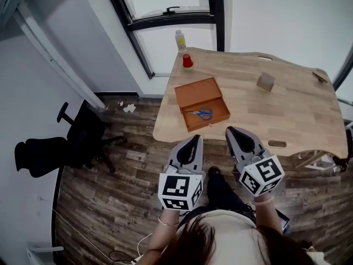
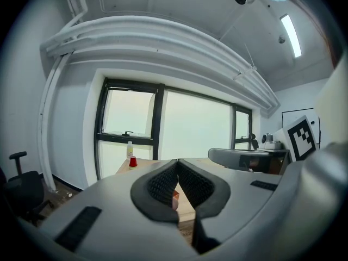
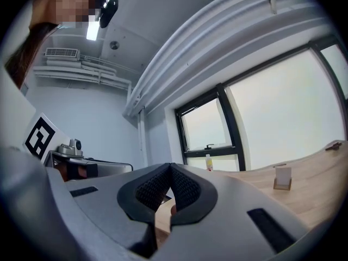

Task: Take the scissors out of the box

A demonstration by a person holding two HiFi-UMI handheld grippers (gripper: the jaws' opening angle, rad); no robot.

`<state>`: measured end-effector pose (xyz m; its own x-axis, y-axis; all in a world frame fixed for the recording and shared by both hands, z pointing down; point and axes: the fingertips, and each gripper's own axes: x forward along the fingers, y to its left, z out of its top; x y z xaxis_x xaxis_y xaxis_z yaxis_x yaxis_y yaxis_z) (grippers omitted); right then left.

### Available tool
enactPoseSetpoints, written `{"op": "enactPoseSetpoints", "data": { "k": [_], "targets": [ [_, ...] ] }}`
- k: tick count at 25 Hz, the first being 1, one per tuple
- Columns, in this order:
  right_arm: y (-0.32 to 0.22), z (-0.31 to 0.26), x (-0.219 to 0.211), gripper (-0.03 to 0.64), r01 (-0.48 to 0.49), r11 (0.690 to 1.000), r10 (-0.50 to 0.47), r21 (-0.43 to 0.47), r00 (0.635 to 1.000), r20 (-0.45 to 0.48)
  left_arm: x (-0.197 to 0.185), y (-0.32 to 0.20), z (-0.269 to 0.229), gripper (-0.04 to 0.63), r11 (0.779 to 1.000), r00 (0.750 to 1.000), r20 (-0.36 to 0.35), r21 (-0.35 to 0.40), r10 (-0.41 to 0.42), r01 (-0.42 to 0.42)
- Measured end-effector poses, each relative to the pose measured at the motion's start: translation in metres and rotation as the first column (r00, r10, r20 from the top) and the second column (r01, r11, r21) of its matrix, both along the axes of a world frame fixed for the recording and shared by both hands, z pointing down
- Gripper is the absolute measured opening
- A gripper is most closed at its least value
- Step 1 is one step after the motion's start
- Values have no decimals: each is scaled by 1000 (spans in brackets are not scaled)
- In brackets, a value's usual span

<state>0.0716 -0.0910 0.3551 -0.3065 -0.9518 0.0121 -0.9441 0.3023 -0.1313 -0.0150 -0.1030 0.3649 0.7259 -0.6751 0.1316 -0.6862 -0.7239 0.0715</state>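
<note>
Not started: blue-handled scissors [image 1: 201,113] lie in open orange wooden box [image 1: 194,94]; my left gripper [image 1: 194,139], right gripper [image 1: 232,131] fingers together, empty.

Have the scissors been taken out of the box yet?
No, the blue-handled scissors lie inside the open orange-brown wooden box on the light wooden table.

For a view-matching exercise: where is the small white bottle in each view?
Head view: top centre, small white bottle behind the red cup.
Left gripper view: bottle left of centre, above that cup.
Right gripper view: bottle centre, under the black window frame.
Shared landmark: that window frame.
</note>
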Motion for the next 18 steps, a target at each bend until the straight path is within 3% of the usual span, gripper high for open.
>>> {"op": "enactPoseSetpoints", "data": {
  "k": [18],
  "targets": [
    [-101, 7, 24, 29, 61, 997, -64, -50, 996, -64, 35, -93, 3, 19, 1000, 1000, -2, -19, -13, 13]
  ]
}}
